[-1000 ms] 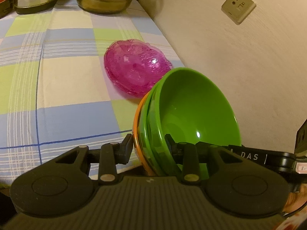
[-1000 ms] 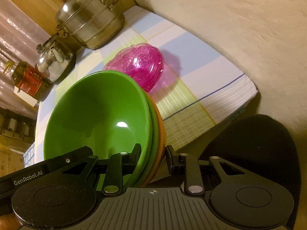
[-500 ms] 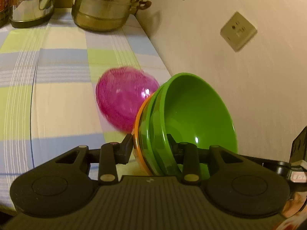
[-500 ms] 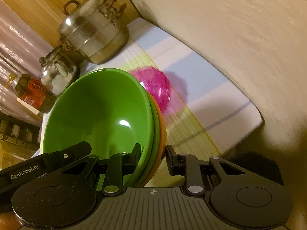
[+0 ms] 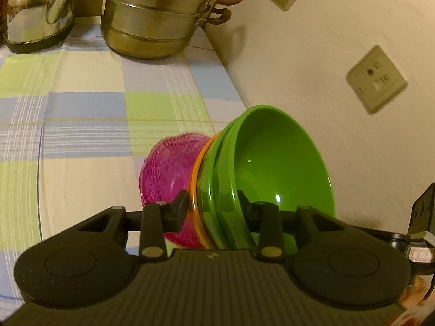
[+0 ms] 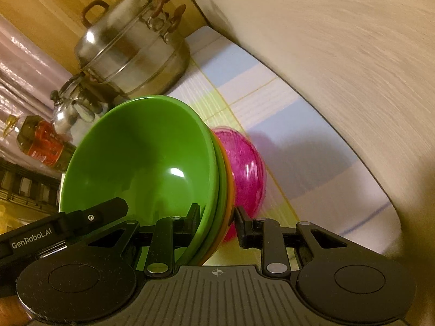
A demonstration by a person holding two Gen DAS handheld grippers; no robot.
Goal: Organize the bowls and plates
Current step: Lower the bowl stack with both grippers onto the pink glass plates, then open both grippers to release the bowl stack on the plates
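A nested stack of bowls [image 5: 274, 168], green ones inside an orange one, hangs tilted in the air above the checked tablecloth [image 5: 81, 125]. My left gripper [image 5: 213, 210] is shut on one side of the stack's rims. My right gripper [image 6: 217, 224] is shut on the opposite side of the same stack of bowls [image 6: 141, 163]. A translucent pink bowl [image 5: 165, 176] lies on the cloth just beyond and below the stack, partly hidden by it; the right wrist view shows this pink bowl [image 6: 248, 174] behind the orange rim.
A stacked steel steamer pot [image 5: 160, 19] and a steel kettle [image 5: 38, 13] stand at the back of the table. A wall [image 5: 339, 54] with sockets [image 5: 376, 80] runs close along the right. A bottle [image 6: 40, 144] lies by the kettle in the right wrist view.
Both grippers carried the bowl stack toward the back of the table. The pink bowl has slid behind and under the stack, and the steamer pot and kettle look nearer.
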